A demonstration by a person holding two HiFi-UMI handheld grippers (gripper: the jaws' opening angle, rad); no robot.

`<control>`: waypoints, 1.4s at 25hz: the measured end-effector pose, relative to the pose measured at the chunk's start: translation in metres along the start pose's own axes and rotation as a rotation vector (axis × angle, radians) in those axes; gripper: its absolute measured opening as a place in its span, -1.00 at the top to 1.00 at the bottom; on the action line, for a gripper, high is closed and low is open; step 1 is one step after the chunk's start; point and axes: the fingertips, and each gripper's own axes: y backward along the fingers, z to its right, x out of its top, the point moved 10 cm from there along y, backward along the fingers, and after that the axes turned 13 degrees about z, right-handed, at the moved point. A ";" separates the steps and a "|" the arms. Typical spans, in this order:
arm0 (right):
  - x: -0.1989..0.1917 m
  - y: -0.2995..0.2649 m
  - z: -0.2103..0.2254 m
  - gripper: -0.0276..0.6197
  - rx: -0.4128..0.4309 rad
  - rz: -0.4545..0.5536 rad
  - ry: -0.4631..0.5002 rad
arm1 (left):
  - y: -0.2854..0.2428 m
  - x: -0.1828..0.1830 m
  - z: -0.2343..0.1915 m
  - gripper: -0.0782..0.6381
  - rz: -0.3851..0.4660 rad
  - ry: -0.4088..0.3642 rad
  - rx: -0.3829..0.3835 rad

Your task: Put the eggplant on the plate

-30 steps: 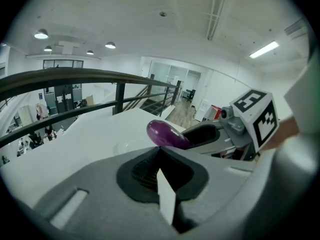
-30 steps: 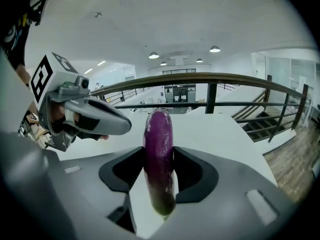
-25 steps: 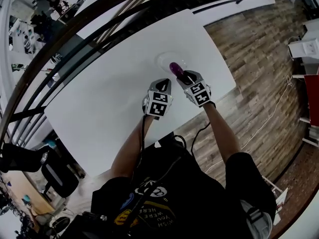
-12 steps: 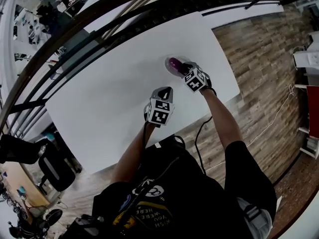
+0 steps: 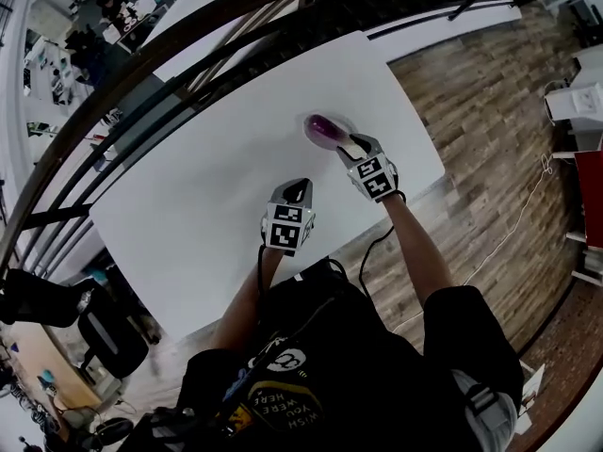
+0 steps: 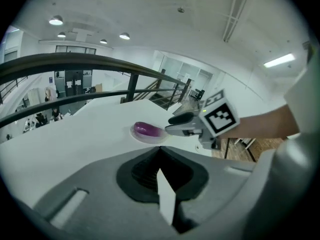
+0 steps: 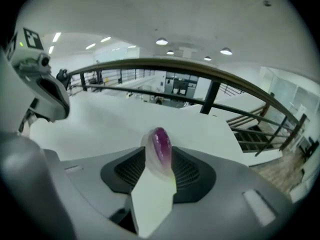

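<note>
No brand is shown: only square black-and-white markers are carried on the tool cubes, and "HERE" can be made out in the upside-down shirt print (image 5: 273, 395). The left tool (image 5: 300, 186) is seen closed and empty over the near tabletop (image 5: 188, 196), while the right tool (image 5: 350, 142), parted only narrowly, holds nothing just beside the plate (image 5: 309, 123). The eggplant (image 5: 323, 128), gripped by the right tool a second ago, is now laid on that plate, far right.
</note>
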 end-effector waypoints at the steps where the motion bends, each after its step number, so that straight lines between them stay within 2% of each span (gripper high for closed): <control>1: 0.004 0.022 -0.008 0.48 -0.018 0.059 -0.057 | 0.006 0.003 0.002 0.77 0.011 -0.014 -0.004; 4: 0.019 0.093 -0.037 0.68 -0.076 0.244 -0.213 | 0.028 0.015 0.012 0.77 0.045 -0.054 -0.044; 6: 0.030 0.137 -0.057 0.76 -0.144 0.346 -0.304 | 0.046 0.024 0.024 0.77 0.084 -0.087 -0.061; 10: 0.036 0.206 -0.092 0.90 -0.317 0.444 -0.430 | 0.078 0.043 0.050 0.77 0.191 -0.160 -0.064; 13: 0.035 0.241 -0.117 0.91 -0.350 0.511 -0.499 | 0.099 0.054 0.069 0.77 0.253 -0.192 -0.070; 16: 0.036 0.265 -0.135 0.91 -0.346 0.590 -0.509 | 0.118 0.058 0.088 0.77 0.282 -0.212 -0.092; 21: 0.043 0.287 -0.148 0.91 -0.337 0.625 -0.479 | 0.136 0.055 0.108 0.77 0.301 -0.224 -0.121; 25: 0.046 0.301 -0.152 0.91 -0.308 0.646 -0.445 | 0.136 0.051 0.121 0.77 0.278 -0.203 -0.136; 35: 0.040 0.312 -0.161 0.91 -0.300 0.640 -0.458 | 0.142 0.051 0.134 0.77 0.292 -0.210 -0.159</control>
